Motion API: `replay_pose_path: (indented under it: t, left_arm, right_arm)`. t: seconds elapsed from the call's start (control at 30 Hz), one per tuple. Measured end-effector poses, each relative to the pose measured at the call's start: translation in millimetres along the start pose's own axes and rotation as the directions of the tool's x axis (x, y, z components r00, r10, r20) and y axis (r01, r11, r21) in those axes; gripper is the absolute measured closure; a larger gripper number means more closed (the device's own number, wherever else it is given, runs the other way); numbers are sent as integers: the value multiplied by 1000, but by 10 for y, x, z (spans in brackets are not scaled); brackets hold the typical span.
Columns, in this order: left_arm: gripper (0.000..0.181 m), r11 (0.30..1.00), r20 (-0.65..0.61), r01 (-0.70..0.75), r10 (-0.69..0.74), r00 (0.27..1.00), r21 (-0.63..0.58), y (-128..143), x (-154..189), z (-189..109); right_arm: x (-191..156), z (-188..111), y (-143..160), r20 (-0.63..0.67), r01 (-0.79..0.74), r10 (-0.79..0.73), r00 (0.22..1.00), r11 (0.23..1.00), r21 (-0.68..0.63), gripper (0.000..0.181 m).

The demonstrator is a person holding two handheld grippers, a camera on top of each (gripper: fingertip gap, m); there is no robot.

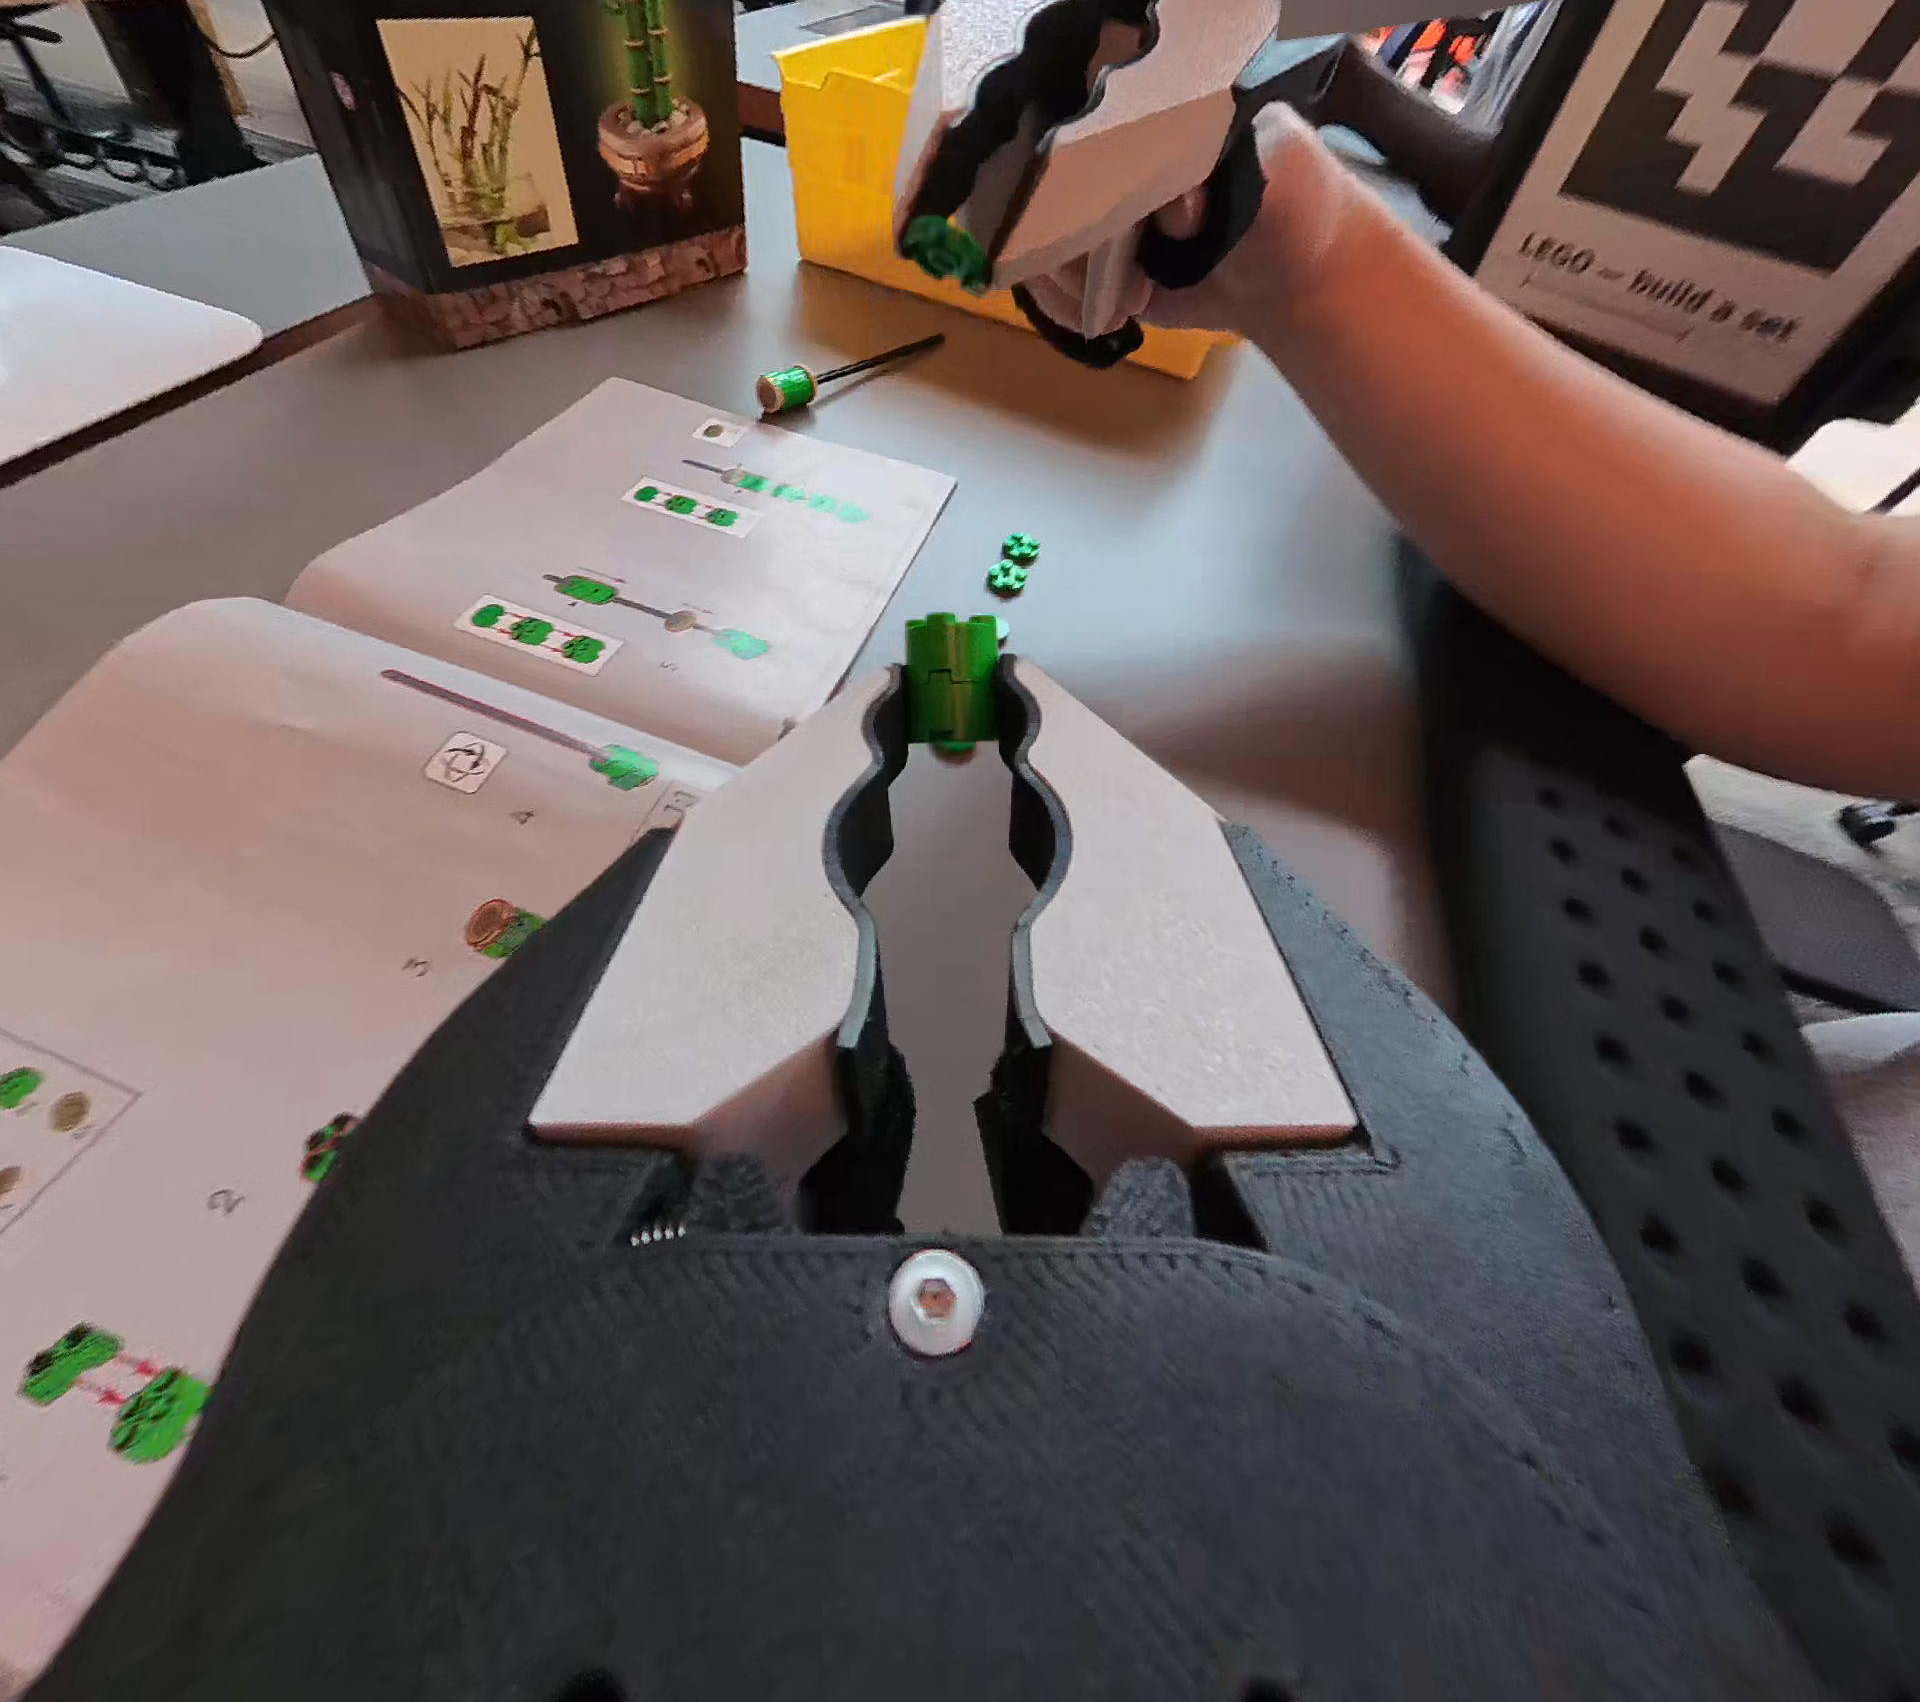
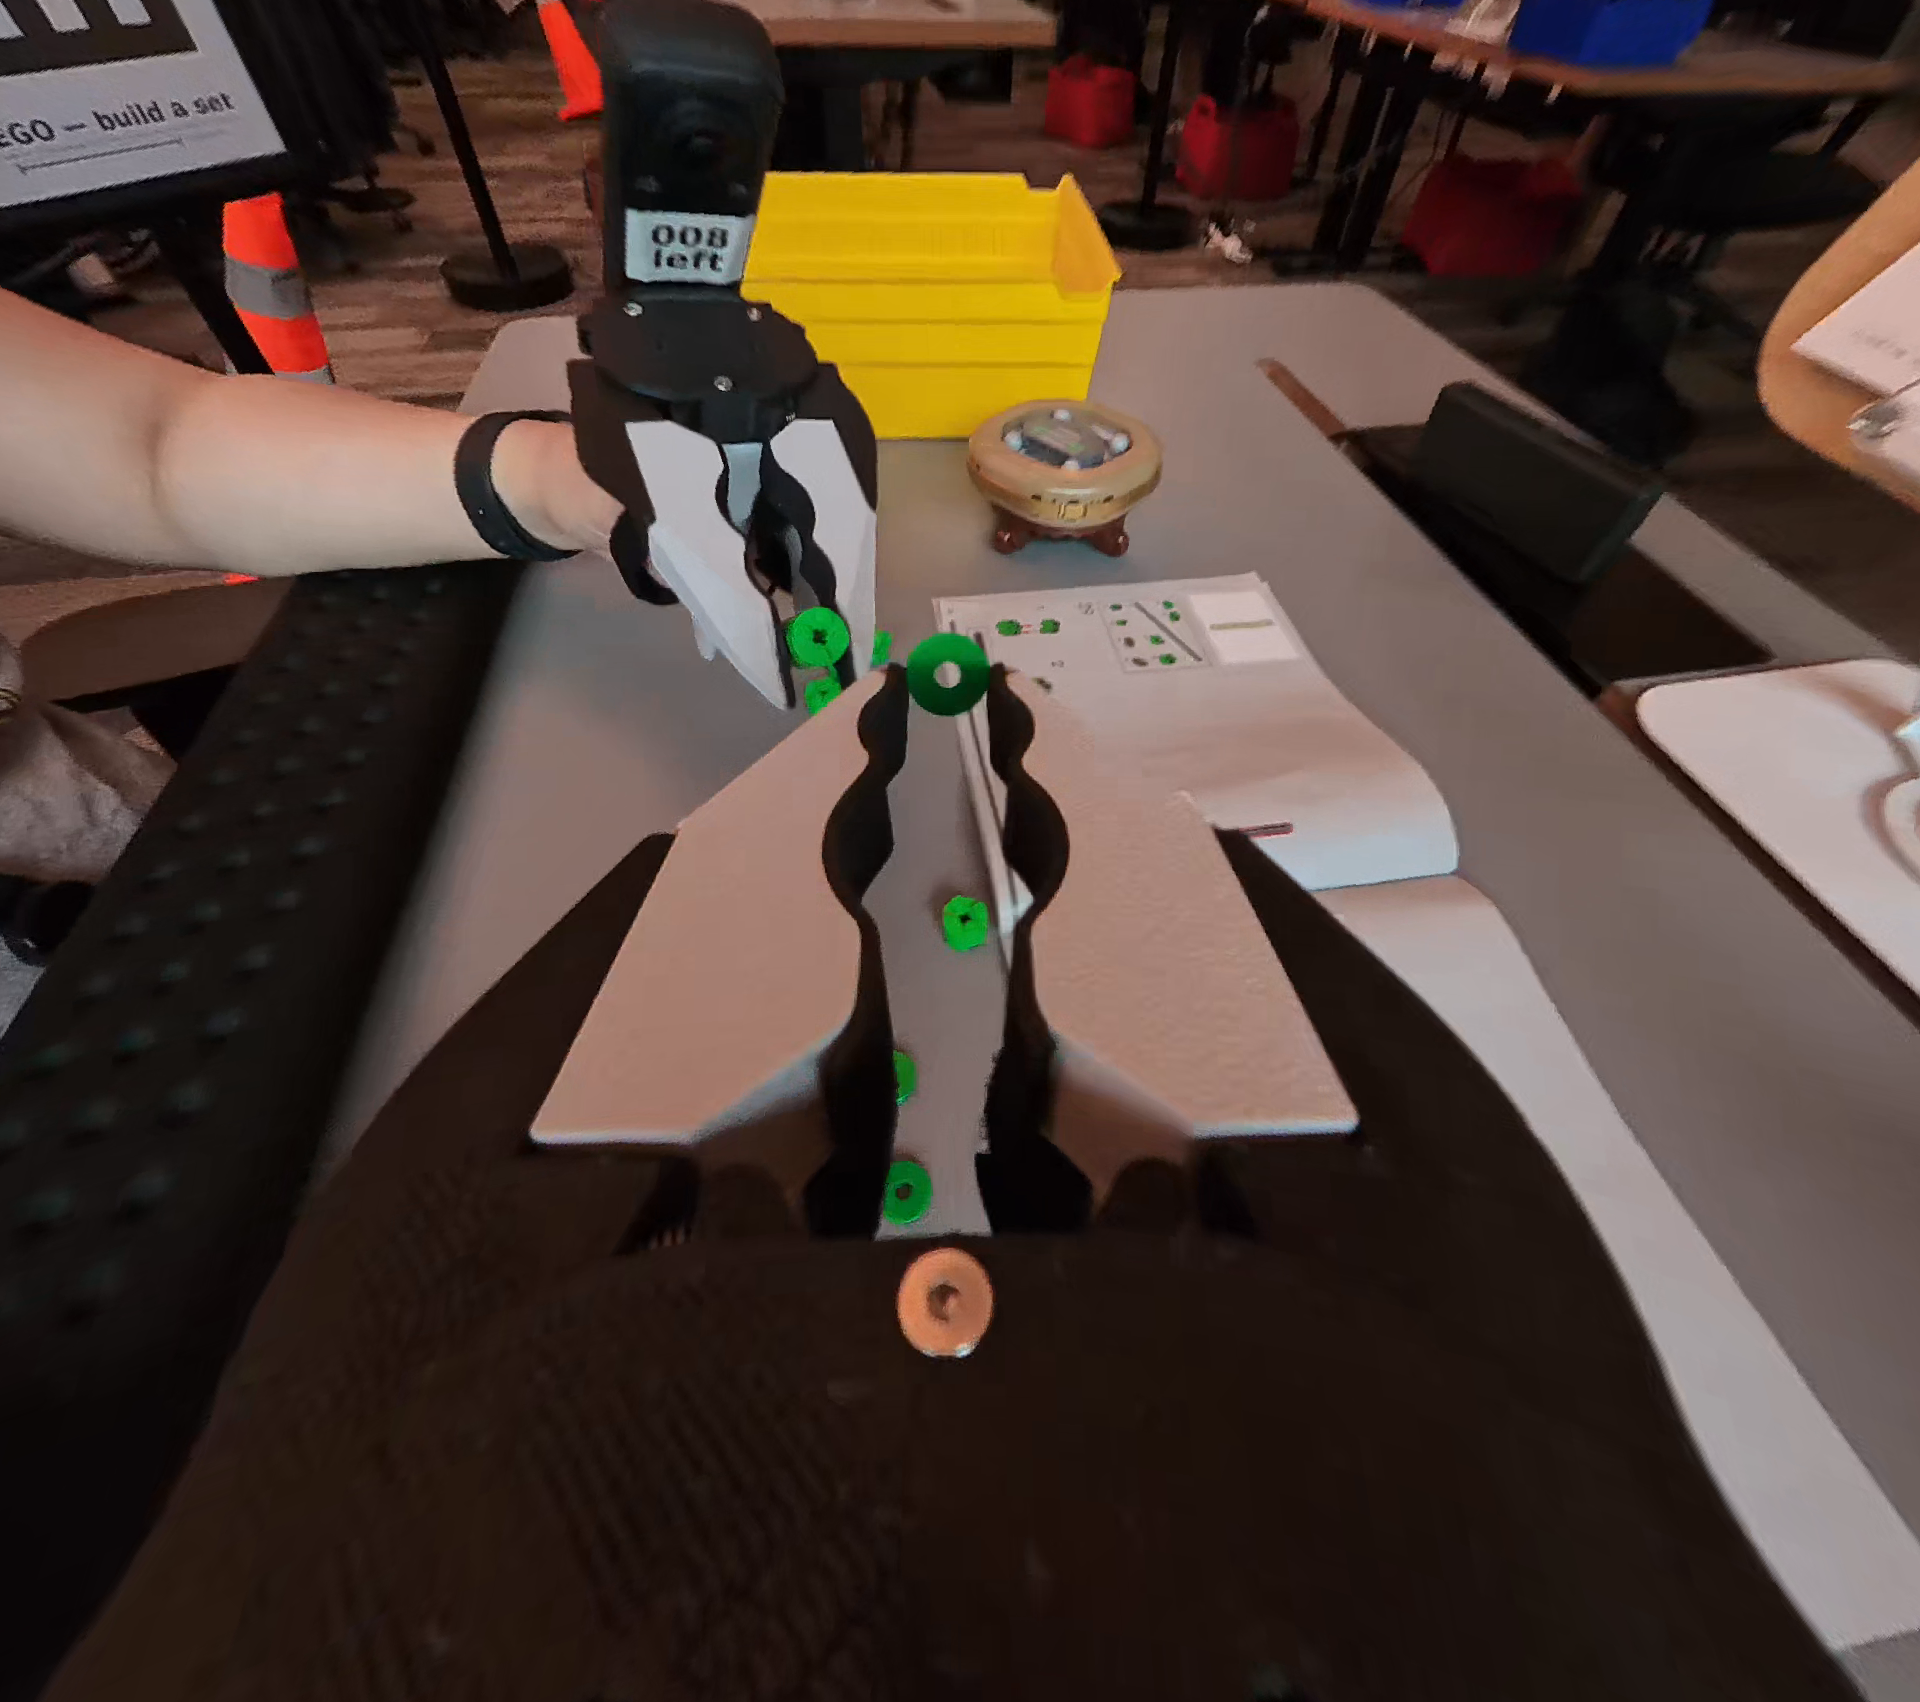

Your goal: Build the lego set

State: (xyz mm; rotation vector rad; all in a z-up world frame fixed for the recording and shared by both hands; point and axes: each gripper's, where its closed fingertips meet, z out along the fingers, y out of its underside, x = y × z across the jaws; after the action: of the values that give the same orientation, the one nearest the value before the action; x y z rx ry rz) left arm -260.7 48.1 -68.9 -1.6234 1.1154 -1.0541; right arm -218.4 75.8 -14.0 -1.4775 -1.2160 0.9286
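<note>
Now the left gripper (image 1: 951,686) pinches a green brick stack (image 1: 950,681) between its fingertips, up off the grey table (image 1: 1143,468). At 12 o'clock from it, the right gripper (image 1: 961,260) clamps a round green piece (image 2: 948,673), held in the air. 2 small green pieces (image 1: 1013,563) lie on the table at 1 o'clock of the stack. Instruction booklet (image 1: 665,551) open at 10 o'clock, a green roller on a black axle (image 1: 787,388) beyond it, yellow bin (image 2: 925,302) further back.
</note>
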Motion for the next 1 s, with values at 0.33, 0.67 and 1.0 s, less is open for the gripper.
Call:
replay_pose_path:
  t: [0.33,0.67,1.0]
  left_arm:
    - [166,999,-48,44,-42,998,31,-38,47,-18]
    - [166,999,-67,35,-32,997,38,-55,112,-2]
    - [167,995,-47,-30,34,998,91,-183,151,-73]
  right_arm:
    - [-28,-174,-141,54,-33,26,998,991,130,168]
    - [-132,-114,-214,120,-25,3,993,984,178,167]
    - [-168,4,-332,80,-1,-14,997,983,183,167]
